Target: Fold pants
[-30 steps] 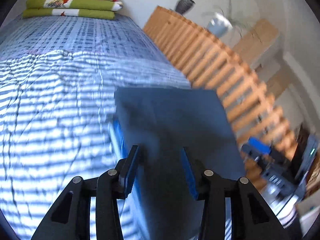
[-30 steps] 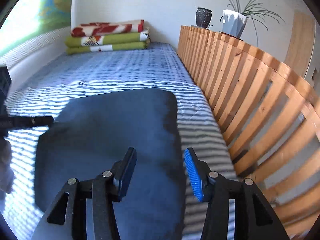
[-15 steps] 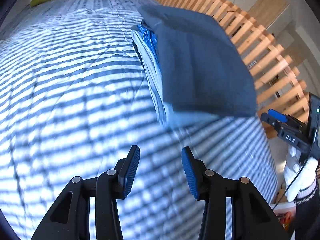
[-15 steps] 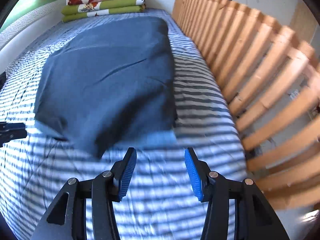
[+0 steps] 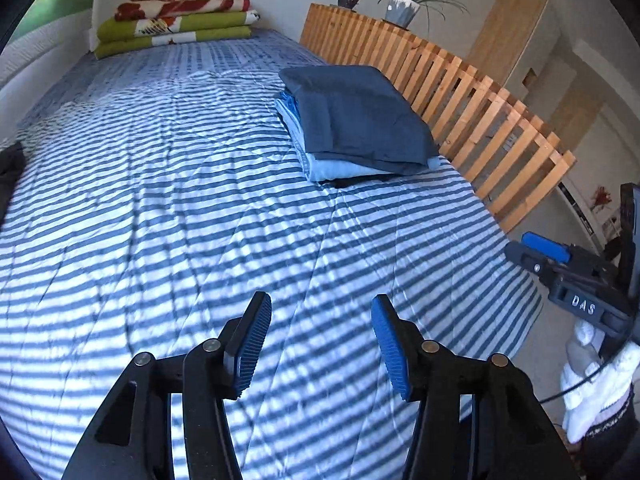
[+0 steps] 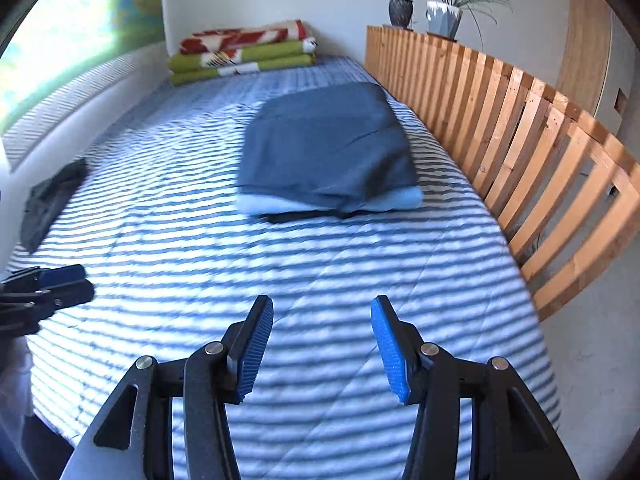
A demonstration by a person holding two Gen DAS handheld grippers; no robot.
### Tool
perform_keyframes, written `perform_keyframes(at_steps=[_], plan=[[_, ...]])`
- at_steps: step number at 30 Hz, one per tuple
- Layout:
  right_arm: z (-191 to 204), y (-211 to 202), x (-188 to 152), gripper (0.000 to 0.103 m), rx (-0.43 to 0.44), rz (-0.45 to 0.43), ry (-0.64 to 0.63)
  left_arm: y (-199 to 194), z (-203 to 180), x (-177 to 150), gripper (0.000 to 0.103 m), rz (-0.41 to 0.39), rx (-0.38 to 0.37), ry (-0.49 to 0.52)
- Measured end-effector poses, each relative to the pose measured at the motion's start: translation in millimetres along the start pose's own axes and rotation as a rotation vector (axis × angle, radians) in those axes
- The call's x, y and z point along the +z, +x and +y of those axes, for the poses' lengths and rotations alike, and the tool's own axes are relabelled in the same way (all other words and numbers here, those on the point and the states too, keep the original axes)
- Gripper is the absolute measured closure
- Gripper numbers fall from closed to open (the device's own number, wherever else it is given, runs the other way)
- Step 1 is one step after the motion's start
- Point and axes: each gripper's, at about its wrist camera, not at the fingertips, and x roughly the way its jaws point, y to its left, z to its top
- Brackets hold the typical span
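Dark blue folded pants (image 5: 356, 116) (image 6: 328, 148) lie on top of a small stack of folded clothes, with a light blue garment (image 5: 332, 168) (image 6: 400, 199) under them, on the striped bed near the wooden slat rail. My left gripper (image 5: 318, 344) stands open over bare bedding, well short of the stack. Open too is my right gripper (image 6: 322, 344), with nothing between its fingers. The right gripper also shows at the right edge of the left wrist view (image 5: 560, 264). The left gripper's tips show at the left edge of the right wrist view (image 6: 48, 284).
A wooden slat rail (image 5: 460, 92) (image 6: 520, 128) runs along the bed's right side. Folded green and red blankets (image 5: 176, 24) (image 6: 244, 52) lie at the head. A dark garment (image 6: 52, 200) (image 5: 10, 168) lies at the bed's left edge. Plant pots (image 6: 440, 16) stand on the rail.
Both grippers have drawn back from the folded pants toward the foot of the bed, leaving the pants lying on the stack. Both have stayed open.
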Motion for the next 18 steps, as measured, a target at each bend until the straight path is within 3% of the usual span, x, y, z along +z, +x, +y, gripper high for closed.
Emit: perform_keyframes(at_steps=[8,18], plan=[[68,-61,-54,0.056,-0.010,-0.042,-0.032,-92,-5,-71,0.030,-0.136,0.075,-0.042],[102,-122,-105,0.056,-0.011,-0.091,0.000,-178,-38,-130,0.024,-0.249,0.130,-0.003]])
